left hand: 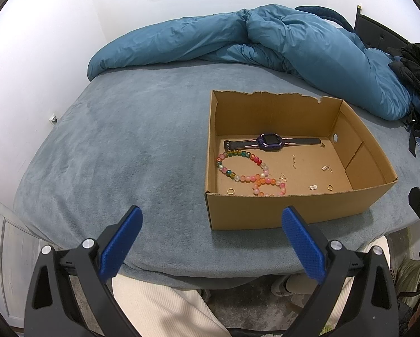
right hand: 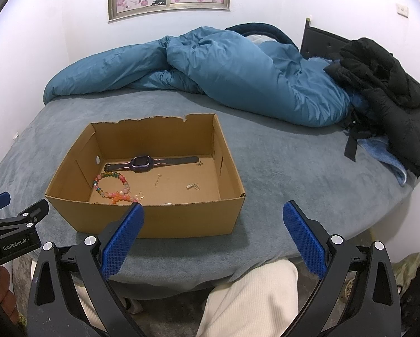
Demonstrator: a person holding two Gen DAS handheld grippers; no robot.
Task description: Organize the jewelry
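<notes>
An open cardboard box [left hand: 291,210] [right hand: 159,220] sits on the grey bed cover. Inside lie a purple watch [left hand: 270,141] [right hand: 141,164], a string of coloured beads [left hand: 242,174] [right hand: 111,186], gold rings [left hand: 230,191], a thin chain [left hand: 294,161] and small charms [left hand: 326,168] [right hand: 191,186]. My left gripper [left hand: 211,217] hovers open before the box's near left corner, nothing between its blue pads. My right gripper [right hand: 214,213] is open too, in front of the box's near right corner, holding nothing. The left gripper's black body [right hand: 16,224] shows at the right wrist view's left edge.
A crumpled blue duvet [left hand: 266,45] [right hand: 224,70] lies along the far side of the bed. A black jacket [right hand: 389,90] is piled at the right. The person's cream trousers [right hand: 252,297] show below the bed's near edge. Grey cover [left hand: 125,146] stretches left of the box.
</notes>
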